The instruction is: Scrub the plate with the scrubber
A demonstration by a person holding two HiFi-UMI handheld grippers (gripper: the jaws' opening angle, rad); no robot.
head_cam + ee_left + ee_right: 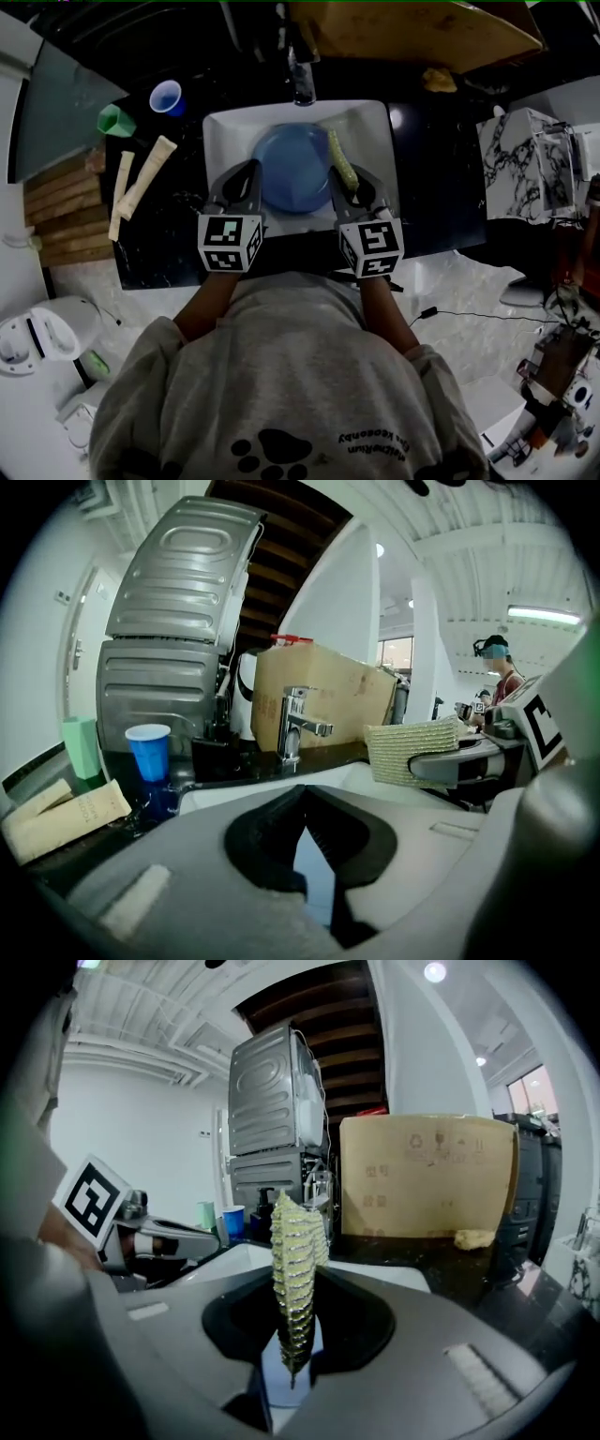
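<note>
over white sink, right tool grips scrubber lengthwise, pointing toward faucet; left tool closed beside plate.

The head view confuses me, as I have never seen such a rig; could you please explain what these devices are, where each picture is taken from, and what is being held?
No robot here: a person holds a hand-worked gripper in each hand. The head view comes from a camera on the person's head, looking down; the other two views come from cameras riding on each gripper, looking along its fingers. Below is a white sink in a dark counter, with a blue plate lying in it beneath the tap. A blue cup, a green container and two beige packets lie on the counter's left. The right gripper pinches a yellow-green scrubber. The left gripper has its fingers together near the plate's left edge, with nothing visibly between them.
</note>
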